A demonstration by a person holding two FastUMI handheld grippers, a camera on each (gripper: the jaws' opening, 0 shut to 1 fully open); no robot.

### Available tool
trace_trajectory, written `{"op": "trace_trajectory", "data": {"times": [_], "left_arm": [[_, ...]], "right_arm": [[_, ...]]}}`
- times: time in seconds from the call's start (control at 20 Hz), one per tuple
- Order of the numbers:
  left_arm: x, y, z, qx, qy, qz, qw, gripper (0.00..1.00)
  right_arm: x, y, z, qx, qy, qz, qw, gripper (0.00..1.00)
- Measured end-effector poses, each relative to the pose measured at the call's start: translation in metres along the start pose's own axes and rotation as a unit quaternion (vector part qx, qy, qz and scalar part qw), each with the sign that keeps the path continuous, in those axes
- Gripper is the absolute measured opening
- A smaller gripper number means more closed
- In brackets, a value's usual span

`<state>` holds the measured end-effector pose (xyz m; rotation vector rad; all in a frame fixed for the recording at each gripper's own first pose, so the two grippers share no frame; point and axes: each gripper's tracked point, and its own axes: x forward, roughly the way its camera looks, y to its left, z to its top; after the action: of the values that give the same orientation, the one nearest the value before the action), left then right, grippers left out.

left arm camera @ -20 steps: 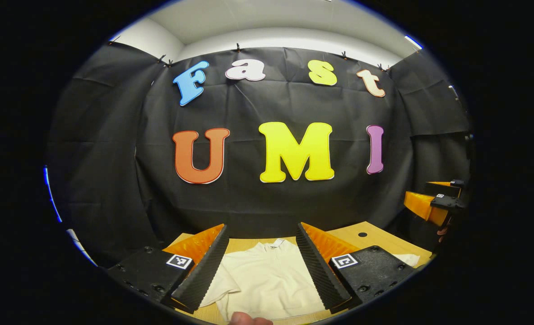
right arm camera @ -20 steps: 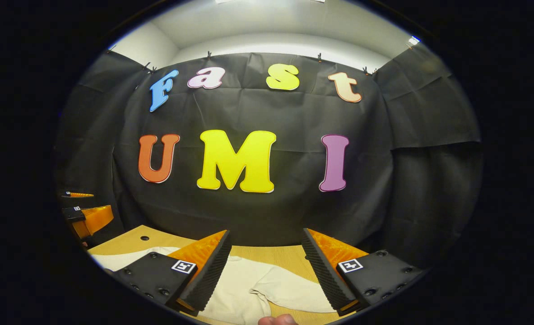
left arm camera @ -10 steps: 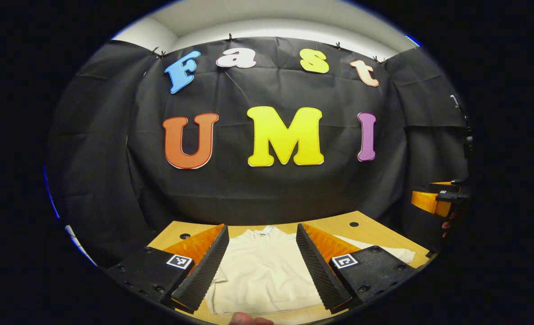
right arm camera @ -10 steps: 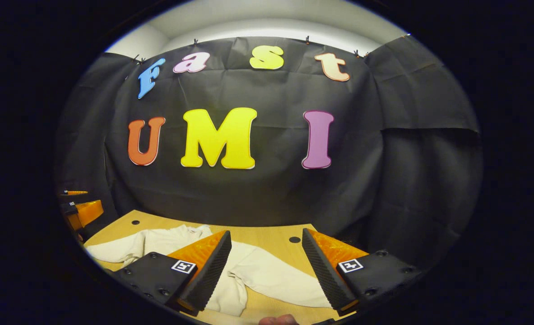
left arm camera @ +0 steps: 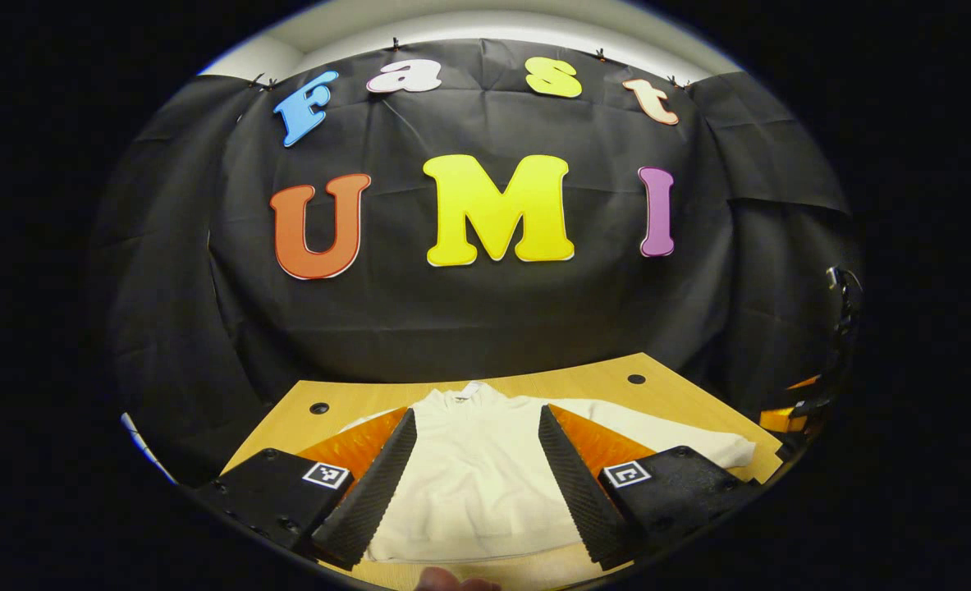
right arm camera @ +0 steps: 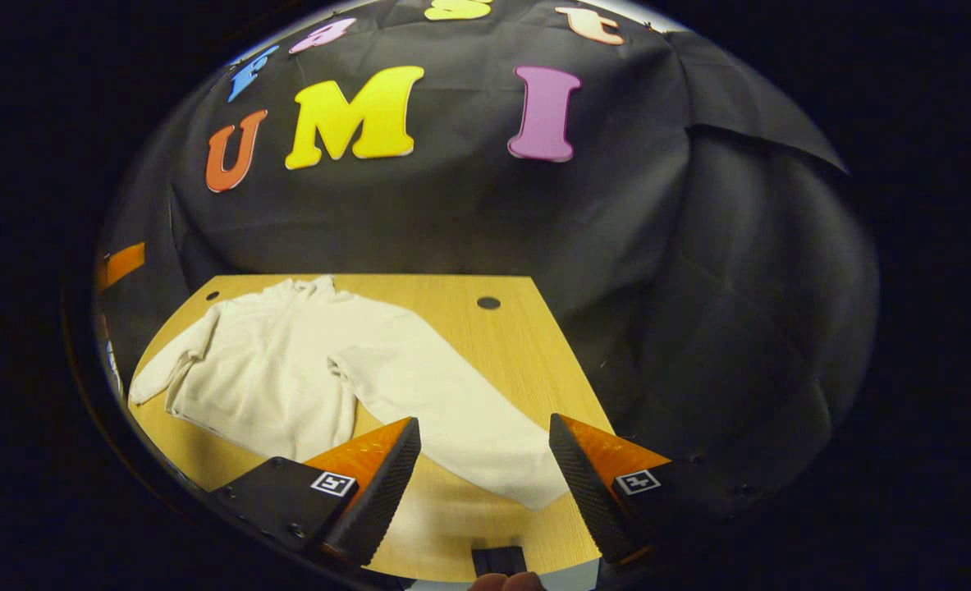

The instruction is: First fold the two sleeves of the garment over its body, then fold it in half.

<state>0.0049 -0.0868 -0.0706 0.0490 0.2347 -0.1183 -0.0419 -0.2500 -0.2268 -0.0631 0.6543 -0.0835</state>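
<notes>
Garment (right arm camera: 276, 369) flat, cream, sleeves unfolded

Soft matt cloth garment (right arm camera: 288, 369) on smooth, matt wood-grain table (right arm camera: 526, 361).

The surface (right arm camera: 526, 353) is bare wood along its right side and far edge, so a tool could pass there beside the garment (right arm camera: 288, 369) without touching cloth. The garment covers most of the left and middle of the surface, its right sleeve (right arm camera: 460, 419) running out toward the near right corner. The right tool (right arm camera: 485, 468) hangs above that sleeve's cuff with its jaws apart, and air lies between them and the cloth. The left tool (left arm camera: 477, 476) stands wide over the garment's body (nothing between its fingers but cloth below). The booth wall (right arm camera: 657, 271) closes in behind and to the right of the surface.
</notes>
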Motion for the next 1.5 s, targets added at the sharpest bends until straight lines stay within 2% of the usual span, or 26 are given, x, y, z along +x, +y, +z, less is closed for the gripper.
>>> {"op": "trace_trajectory", "data": {"times": [0.1,0.3,0.55,0.85,1.05,1.2,1.25,1.3,1.35,1.4,1.45,1.5], "left_arm": [[0.005,-0.005,-0.003,-0.001,0.008,0.001,1.000,0.96],[0.011,-0.018,-0.011,-0.001,0.026,0.002,1.000,0.96],[0.015,-0.027,-0.022,0.001,0.049,0.017,0.999,0.96],[0.020,-0.031,-0.022,0.003,0.058,0.017,0.998,0.96],[0.022,-0.027,-0.022,0.004,0.057,0.013,0.998,0.96],[0.022,-0.017,-0.027,0.004,0.063,0.014,0.998,0.96],[0.022,-0.016,-0.027,0.004,0.064,0.015,0.998,0.96],[0.022,-0.015,-0.027,0.007,0.063,0.015,0.998,0.96],[0.022,-0.014,-0.026,0.011,0.062,0.015,0.998,0.96],[0.021,-0.012,-0.025,0.013,0.059,0.016,0.998,0.96],[0.020,-0.010,-0.025,0.014,0.056,0.015,0.998,0.96],[0.020,-0.006,-0.024,0.013,0.056,0.014,0.998,0.96]], "right_arm": [[0.021,-0.023,-0.032,-0.011,0.041,-0.005,0.999,0.98],[0.056,-0.045,-0.085,-0.025,0.135,0.010,0.990,0.99],[0.088,-0.065,-0.122,-0.039,0.205,0.011,0.978,0.99],[0.100,-0.067,-0.127,0.002,0.237,0.030,0.971,0.99],[0.101,-0.067,-0.125,0.002,0.221,0.042,0.974,0.91],[0.104,-0.063,-0.124,0.006,0.207,0.043,0.977,0.58],[0.105,-0.062,-0.123,0.008,0.207,0.035,0.978,0.56],[0.104,-0.062,-0.123,0.006,0.210,0.027,0.977,0.20],[0.105,-0.062,-0.122,0.004,0.210,0.022,0.978,0.20],[0.103,-0.063,-0.123,0.008,0.218,0.014,0.976,0.10],[0.104,-0.061,-0.120,0.021,0.211,0.009,0.977,0.10],[0.106,-0.059,-0.117,0.037,0.211,0.003,0.977,0.02]]}}
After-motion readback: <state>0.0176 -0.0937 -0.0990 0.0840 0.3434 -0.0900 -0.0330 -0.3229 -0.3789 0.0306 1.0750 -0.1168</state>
